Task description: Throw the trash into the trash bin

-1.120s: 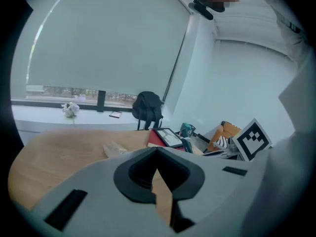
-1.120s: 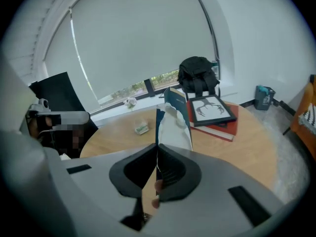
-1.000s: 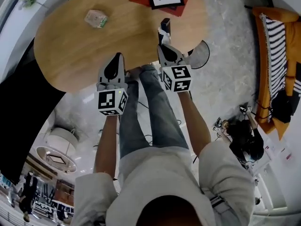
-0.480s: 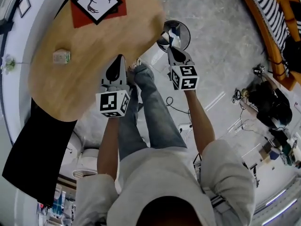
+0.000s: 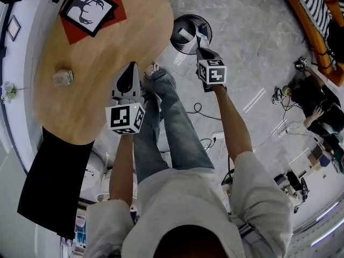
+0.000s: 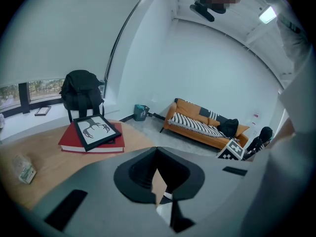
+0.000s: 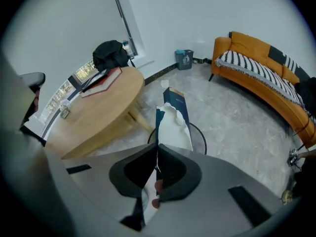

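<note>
Your right gripper pinches a torn wrapper between closed jaws, the trash bin just beyond them, while your left gripper sits closed on nothing.

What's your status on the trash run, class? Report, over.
Right claw shut on torn blue-white carton, over trash bin. Left claw shut, empty. Nothing in the way. Crumpled packet lies on wooden table.

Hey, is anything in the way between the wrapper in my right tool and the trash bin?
Nothing visible is. The right tool is shut on the torn wrapper just over the trash bin, whose mouth is open with no lid. The table stands off to the side, clear of the drop.
</note>
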Demonstrator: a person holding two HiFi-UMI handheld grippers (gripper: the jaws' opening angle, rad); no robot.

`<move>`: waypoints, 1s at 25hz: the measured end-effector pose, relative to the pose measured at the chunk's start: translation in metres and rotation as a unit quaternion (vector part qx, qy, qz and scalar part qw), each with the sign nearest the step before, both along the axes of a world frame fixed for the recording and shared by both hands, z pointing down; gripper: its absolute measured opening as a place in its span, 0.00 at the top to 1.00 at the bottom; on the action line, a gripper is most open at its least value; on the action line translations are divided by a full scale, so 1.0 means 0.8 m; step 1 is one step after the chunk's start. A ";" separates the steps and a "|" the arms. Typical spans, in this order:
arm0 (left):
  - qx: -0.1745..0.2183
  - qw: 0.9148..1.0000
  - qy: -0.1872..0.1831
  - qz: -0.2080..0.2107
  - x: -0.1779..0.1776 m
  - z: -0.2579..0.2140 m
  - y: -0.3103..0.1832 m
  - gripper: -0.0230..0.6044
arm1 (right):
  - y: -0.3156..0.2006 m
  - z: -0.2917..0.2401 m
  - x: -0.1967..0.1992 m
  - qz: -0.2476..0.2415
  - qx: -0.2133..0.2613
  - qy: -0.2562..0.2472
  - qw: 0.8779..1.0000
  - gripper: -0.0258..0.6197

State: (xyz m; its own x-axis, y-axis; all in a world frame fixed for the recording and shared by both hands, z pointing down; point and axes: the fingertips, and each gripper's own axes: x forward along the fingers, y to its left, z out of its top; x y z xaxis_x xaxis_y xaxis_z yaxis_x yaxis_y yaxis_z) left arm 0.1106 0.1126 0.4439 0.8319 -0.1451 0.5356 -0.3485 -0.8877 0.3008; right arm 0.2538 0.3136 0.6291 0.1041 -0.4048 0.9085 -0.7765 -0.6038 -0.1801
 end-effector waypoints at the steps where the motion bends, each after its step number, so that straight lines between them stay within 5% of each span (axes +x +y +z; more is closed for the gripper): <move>1: 0.000 1.000 -0.001 0.000 0.000 0.002 -0.001 0.93 | 0.003 0.012 0.000 0.003 -0.010 -0.010 1.000 0.91; 10: -0.003 1.000 -0.009 -0.007 -0.006 0.011 -0.009 0.93 | 0.000 0.074 0.006 -0.026 -0.070 -0.055 0.996 0.89; 12: -0.006 1.000 -0.007 -0.009 -0.007 0.009 -0.010 0.93 | -0.002 0.070 0.012 -0.031 -0.083 -0.058 0.994 0.61; 18: -0.010 1.000 -0.008 -0.017 -0.016 0.009 -0.009 0.93 | -0.005 0.060 -0.004 -0.035 -0.052 -0.064 0.996 0.63; 25: -0.006 0.999 0.001 -0.033 -0.021 0.002 -0.022 0.93 | -0.012 0.006 -0.009 -0.017 0.004 0.017 1.000 0.88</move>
